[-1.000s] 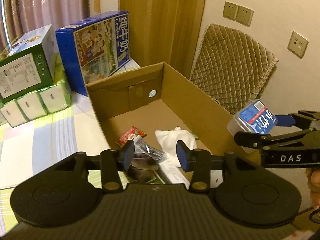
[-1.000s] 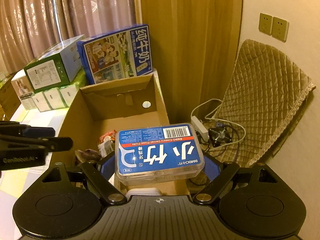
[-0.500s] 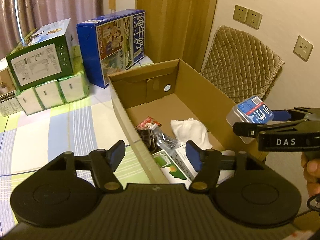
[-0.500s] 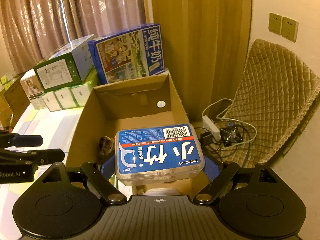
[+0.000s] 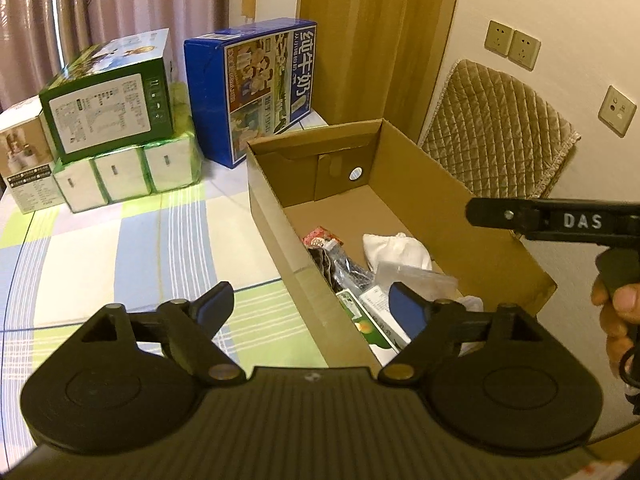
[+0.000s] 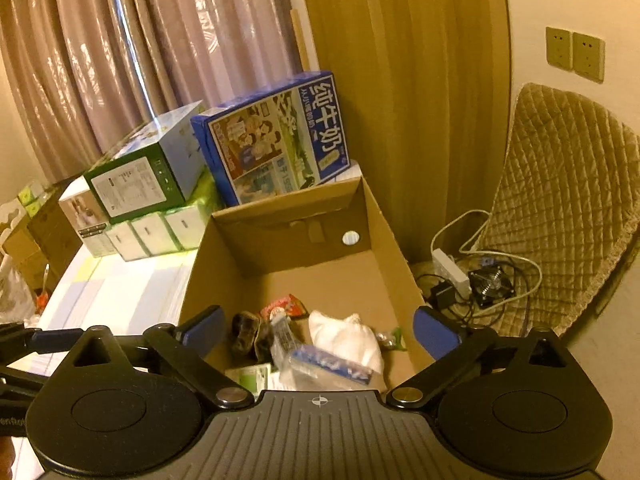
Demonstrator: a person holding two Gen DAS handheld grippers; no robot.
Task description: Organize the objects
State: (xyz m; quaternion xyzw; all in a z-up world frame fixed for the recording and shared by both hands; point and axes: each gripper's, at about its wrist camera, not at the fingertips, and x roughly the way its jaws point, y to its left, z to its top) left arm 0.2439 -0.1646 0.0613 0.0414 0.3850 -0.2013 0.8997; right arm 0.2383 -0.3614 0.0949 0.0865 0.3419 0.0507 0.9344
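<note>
Both tools are spread wide right now with nothing between their pads. The right tool [image 6: 316, 330] hangs over the near end of the open cardboard box [image 6: 390, 240], and the blue-labelled plastic case [image 6: 332, 366] is down inside that box, lying tilted on top of the pile at the near end, just beside the white cloth bundle [image 6: 346, 338] and touching it as far as I can tell. It's a bit blurry in the right wrist view so I can't read the label. Also in the box: a dark clump [image 6: 250, 336] on the left side, a red snack packet [image 6: 286, 306] a little further in, a crinkly clear wrapper, and a green-and-white carton [image 6: 252, 376] at the very near edge. The far half of the box floor is bare cardboard, with a round hole in the end wall. The left tool [image 5: 310, 306] sits over the near left wall of the box, one pad over the striped bench cloth [image 5: 120, 248] and the other pad over the box contents. From that view the right tool's black arm marked DAS pokes in from the right, with a hand [image 5: 618, 320] on its trigger. Behind the box stand a blue milk carton case [image 5: 260, 88], a green box [image 5: 112, 108] stacked on packs of tissues [image 5: 128, 172], and a quilted cushion [image 5: 496, 132] leaning on the wall.
</note>
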